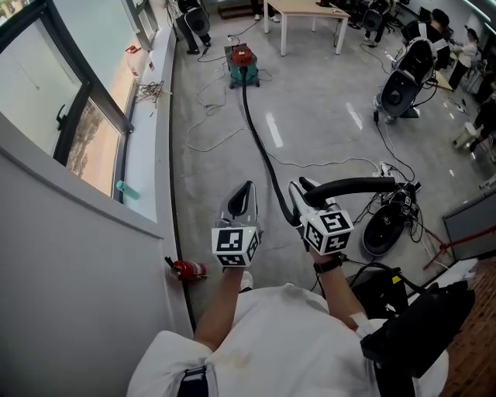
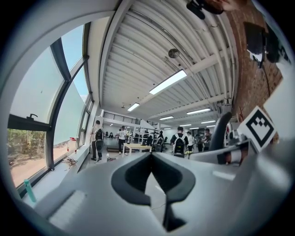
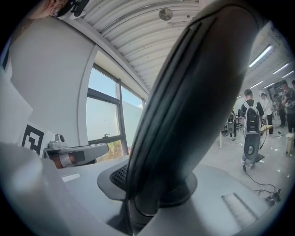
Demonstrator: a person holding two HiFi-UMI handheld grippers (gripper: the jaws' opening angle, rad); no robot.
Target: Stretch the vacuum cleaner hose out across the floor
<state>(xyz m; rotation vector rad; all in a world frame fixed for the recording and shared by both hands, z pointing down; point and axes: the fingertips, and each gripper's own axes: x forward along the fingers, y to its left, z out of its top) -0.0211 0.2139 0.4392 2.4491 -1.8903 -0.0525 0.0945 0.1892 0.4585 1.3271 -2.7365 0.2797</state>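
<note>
- The grey floor (image 1: 325, 116) fills most of the head view, and it is shiny in spots.
- A big window (image 1: 46, 85) runs down the left side, above a white sill.
- The black hose (image 1: 260, 143) lies on the floor in a long line with a soft bend. It goes from the vacuum, far off, all the way to my right claw.
- A pale table (image 1: 306, 9) stands at the far end, just behind the vacuum.
- The vacuum (image 1: 242, 63) is red on top and green below. It sits on the floor, well apart from me.
- My right claw (image 1: 304, 190) is squeezed on the stiff black end of the hose. That end sticks out to the right, up off the floor. In the right gripper view the thick dark tube sits right between the jaws and they press on it.
- My left claw (image 1: 242, 194) is just beside the right one. Its jaws are closed tight, tip to tip, with nothing in them.
- Thin white wires (image 1: 209, 116) curl on the floor to the left of the hose.
- A red extinguisher (image 1: 188, 269) lies at the foot of the wall, near the left claw.
</note>
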